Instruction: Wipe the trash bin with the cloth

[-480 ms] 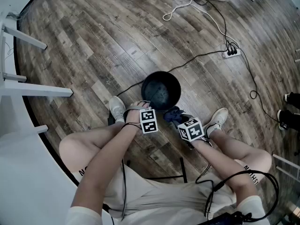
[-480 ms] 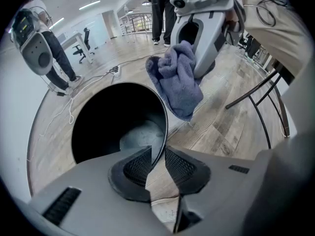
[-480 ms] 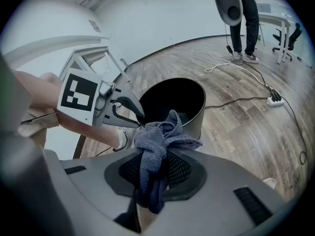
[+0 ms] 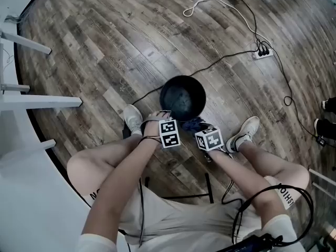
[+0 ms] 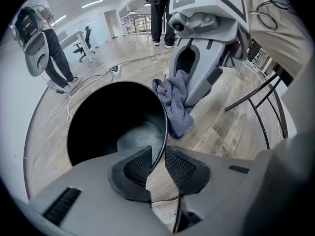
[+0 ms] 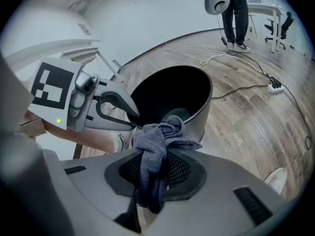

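A round black trash bin [image 4: 182,97] stands on the wood floor between the person's feet. My left gripper [image 4: 165,116] clamps the bin's near rim; in the left gripper view the thin rim [image 5: 162,132] runs between the two pads of this gripper [image 5: 156,163]. My right gripper [image 4: 198,127] is shut on a bunched blue-grey cloth [image 6: 156,146], which it holds against the outside of the bin [image 6: 172,95] just below the rim. The cloth [image 5: 174,102] hangs from the right gripper [image 5: 189,100] beside the bin wall.
Black and white cables cross the floor beyond the bin, with a power strip [image 4: 262,51] at the right. White table legs [image 4: 31,101] stand at the left. The person's shoes [image 4: 132,118] [image 4: 244,132] flank the bin. A black chair frame [image 5: 256,97] stands close by.
The right gripper with the cloth has edged a little closer to the bin. The left gripper keeps its hold on the rim.
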The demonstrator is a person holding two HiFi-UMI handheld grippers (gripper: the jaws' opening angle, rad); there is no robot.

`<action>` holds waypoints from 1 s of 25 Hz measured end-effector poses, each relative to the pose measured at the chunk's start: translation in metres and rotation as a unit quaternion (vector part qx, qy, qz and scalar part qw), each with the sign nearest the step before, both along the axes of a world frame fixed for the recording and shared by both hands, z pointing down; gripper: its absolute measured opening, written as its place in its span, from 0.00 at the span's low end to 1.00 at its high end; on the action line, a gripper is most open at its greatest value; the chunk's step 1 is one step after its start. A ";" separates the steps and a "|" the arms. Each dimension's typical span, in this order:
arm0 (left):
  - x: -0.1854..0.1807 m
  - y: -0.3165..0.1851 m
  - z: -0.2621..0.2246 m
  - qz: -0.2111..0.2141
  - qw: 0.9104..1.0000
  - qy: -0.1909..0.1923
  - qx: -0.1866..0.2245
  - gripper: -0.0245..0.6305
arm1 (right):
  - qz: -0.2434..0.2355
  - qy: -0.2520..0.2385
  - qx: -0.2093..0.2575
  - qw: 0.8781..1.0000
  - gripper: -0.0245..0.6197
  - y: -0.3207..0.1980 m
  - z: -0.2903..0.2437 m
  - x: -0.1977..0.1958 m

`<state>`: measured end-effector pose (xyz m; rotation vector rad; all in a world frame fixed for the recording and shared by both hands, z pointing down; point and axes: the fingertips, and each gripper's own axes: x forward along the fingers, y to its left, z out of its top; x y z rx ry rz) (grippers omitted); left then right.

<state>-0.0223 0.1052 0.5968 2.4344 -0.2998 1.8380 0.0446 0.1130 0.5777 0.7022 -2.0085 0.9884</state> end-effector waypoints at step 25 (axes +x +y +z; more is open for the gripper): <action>0.005 -0.003 -0.003 -0.019 0.998 0.052 -0.004 0.17 | -0.059 0.060 0.051 0.995 0.16 -0.011 0.116 -0.006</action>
